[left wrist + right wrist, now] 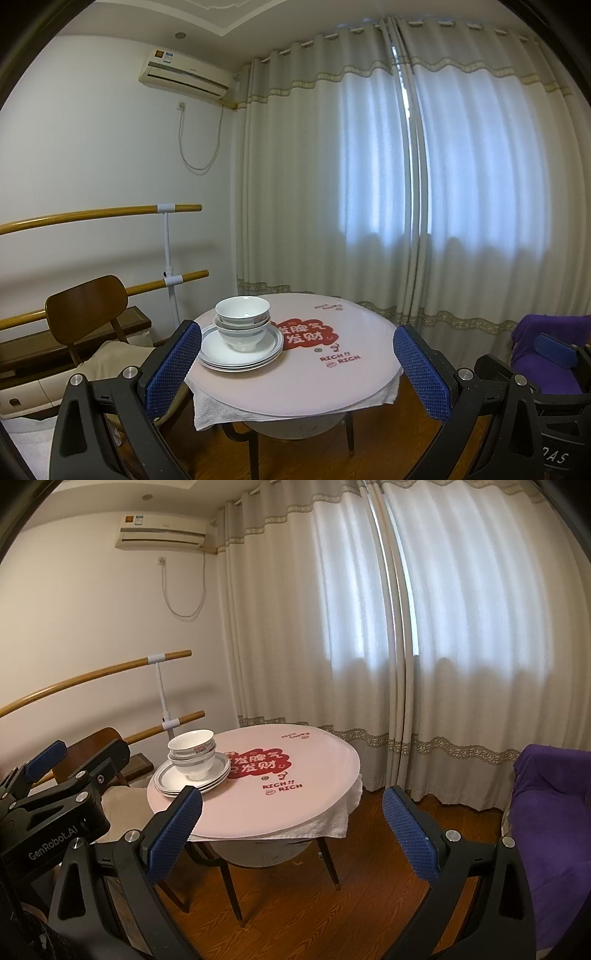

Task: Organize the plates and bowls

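Note:
Several white bowls (242, 323) with grey rims are nested in a stack that stands on a stack of white plates (221, 352), at the left side of a round pink table (314, 384). The same bowls (192, 753) and plates (170, 777) show in the right wrist view on the table (295, 805). My left gripper (297, 363) is open and empty, held back from the table's near edge. My right gripper (291, 834) is open and empty, further back and lower. The left gripper's body (55, 794) shows at the left of the right wrist view.
A wooden chair (86, 314) stands left of the table. A white cloth (229, 410) hangs under the tabletop. A purple-covered seat (546, 812) is at the right. Wooden barre rails (99, 214) run along the left wall, curtains (369, 166) behind.

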